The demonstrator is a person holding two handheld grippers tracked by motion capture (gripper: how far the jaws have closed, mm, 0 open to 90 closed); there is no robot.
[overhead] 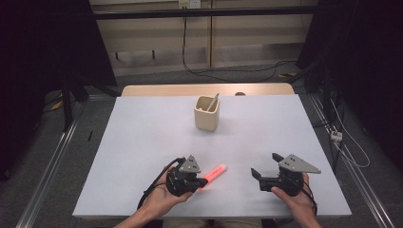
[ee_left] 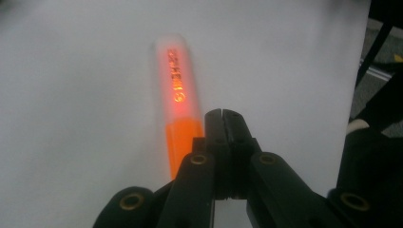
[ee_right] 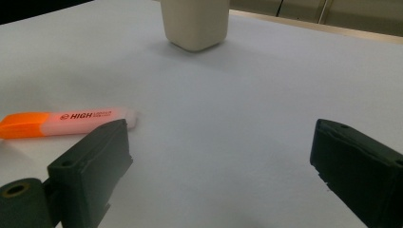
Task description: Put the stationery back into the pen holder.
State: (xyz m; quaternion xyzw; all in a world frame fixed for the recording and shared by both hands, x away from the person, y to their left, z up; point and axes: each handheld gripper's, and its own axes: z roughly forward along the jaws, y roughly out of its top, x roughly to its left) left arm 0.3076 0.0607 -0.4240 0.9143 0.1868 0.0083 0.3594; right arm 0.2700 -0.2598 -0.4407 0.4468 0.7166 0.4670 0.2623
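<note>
An orange highlighter point(overhead: 215, 173) with a translucent barrel lies flat on the white table point(overhead: 142, 142) near the front edge. My left gripper point(overhead: 202, 180) sits at its orange end. In the left gripper view the jaws point(ee_left: 222, 114) are pressed together with nothing between them, and the highlighter point(ee_left: 178, 95) lies just to their left. My right gripper point(overhead: 265, 164) rests to the right of the pen, open and empty. In the right gripper view its jaws point(ee_right: 221, 130) stand wide apart, with the highlighter point(ee_right: 66, 121) at the left.
A beige square cup point(overhead: 206, 114) stands upright at the table's far middle with a thin stick point(overhead: 214, 100) leaning inside; the cup point(ee_right: 195, 21) is straight ahead of the right gripper. A wooden edge point(overhead: 204, 89) runs behind the white surface.
</note>
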